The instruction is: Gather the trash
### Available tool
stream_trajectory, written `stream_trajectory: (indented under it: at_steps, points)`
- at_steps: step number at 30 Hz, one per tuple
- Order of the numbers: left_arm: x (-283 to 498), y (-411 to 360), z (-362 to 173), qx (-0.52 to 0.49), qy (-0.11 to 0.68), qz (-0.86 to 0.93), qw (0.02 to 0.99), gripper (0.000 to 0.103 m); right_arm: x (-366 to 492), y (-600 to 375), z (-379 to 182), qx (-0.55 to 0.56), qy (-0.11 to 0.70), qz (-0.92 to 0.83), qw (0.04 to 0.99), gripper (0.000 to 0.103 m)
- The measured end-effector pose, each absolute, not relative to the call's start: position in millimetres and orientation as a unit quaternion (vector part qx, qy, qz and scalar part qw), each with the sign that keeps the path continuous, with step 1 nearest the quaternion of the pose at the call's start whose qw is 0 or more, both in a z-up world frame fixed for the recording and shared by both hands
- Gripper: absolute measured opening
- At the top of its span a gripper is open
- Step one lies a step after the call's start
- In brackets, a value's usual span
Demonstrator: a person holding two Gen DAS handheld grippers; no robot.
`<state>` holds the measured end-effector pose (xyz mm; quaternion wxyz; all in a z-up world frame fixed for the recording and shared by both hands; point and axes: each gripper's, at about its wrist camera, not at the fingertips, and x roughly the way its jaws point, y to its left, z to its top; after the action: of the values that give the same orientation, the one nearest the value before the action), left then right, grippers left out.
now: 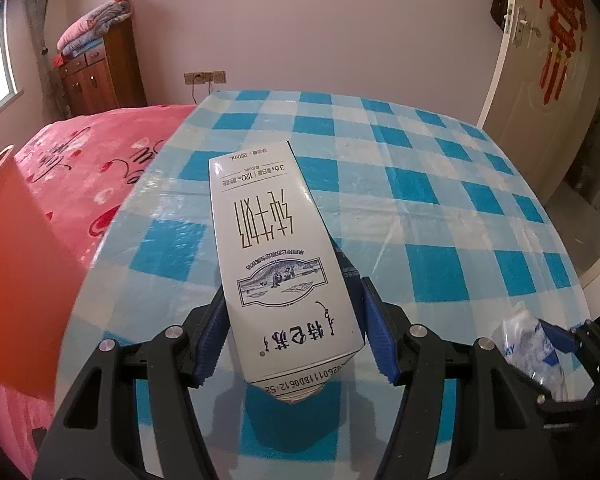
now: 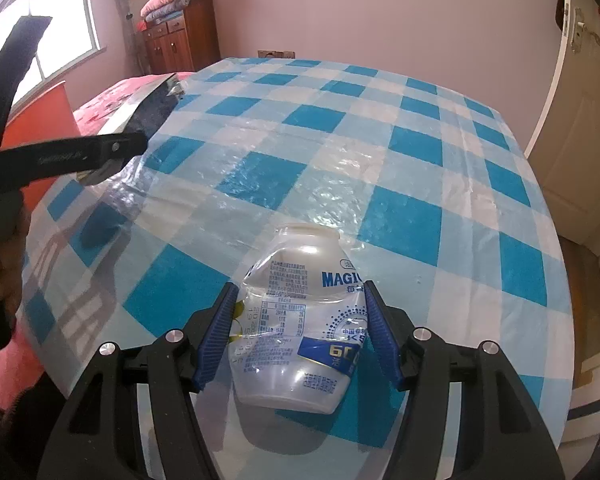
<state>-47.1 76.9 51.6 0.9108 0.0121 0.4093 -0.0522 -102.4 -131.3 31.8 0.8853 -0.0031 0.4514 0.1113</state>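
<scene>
**Both grippers loaded: carton left, crushed bottle right**

Left wrist view: left gripper (image 1: pixel 292 336) pinching a white milk carton (image 1: pixel 276 248) across its side walls near the sealed end, blue pads flat against both flanks. Carton lifted clear of the checked desk (image 1: pixel 440 184), long axis running forward away from the camera, shadow cast on the cloth beneath. Probably empty and light; stiff at the folded edges, soft across the broad printed faces, so best squeezed on the narrow sides close to the end seam, as here. Glossy coating, likely to slip if the pinch slackens. Carton's underside hidden. Orange shape (image 1: pixel 16 248) at far left cut off by the frame, possibly a bin, not certain. Right gripper (image 1: pixel 556 356) only partly in frame at lower right.

Right wrist view: right gripper (image 2: pixel 298 332) closed on a crumpled clear plastic bottle (image 2: pixel 300 320), neck forward, held just above the desk (image 2: pixel 420 128). Thin, dented, springy and very light; apt to buckle further or squirt out sideways under pressure. Firmer hold likely nearer the base or shoulder. Cap not visible, mouth seemingly open; leftover liquid impossible to judge. Left gripper (image 2: pixel 136 128) seen side-on and blurred at upper left, its carton barely legible.
</scene>
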Motion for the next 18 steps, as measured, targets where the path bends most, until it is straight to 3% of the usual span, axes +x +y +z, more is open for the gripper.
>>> stream_trajectory:
  at_steps: [18]
  points:
    - [-87,131,95,-0.006,0.363,-0.033,0.931,0.063,-95,-108,72,0.048,0.445,0.145,0.883,0.063]
